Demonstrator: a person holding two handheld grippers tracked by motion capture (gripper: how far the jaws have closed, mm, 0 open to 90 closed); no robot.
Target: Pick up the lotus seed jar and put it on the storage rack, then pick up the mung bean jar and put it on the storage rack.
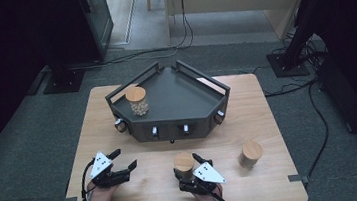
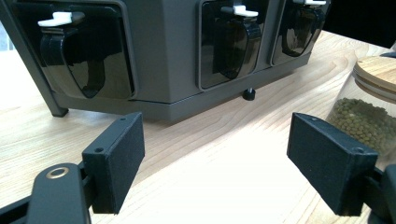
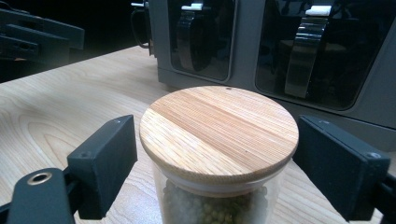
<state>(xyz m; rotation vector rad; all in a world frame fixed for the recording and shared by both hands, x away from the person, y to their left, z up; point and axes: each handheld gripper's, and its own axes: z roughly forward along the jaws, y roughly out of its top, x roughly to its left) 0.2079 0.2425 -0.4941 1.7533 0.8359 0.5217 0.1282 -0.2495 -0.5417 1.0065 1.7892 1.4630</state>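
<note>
Surface: wooden table on grey carpet | right gripper: jaws spread, flanking green-bean jar at table's 6 o'clock, not touching | left gripper: 7 o'clock, jaws spread, empty | risk: jaws sit near lid height, so closing could grip the lid only or tip the jar | second jar: 4 o'clock | dispenser tray: 12 o'clock, holds third jar

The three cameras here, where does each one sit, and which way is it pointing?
High view: above the person's side, looking forward and down on the table; forearms and both grippers show.
Left gripper view: rides the left gripper, facing the grey dispenser; its open jaws show.
Right gripper view: rides the right gripper, facing the wooden-lidded jar between its open jaws.
Shared: both gripper views show that jar and the dispenser.
</note>
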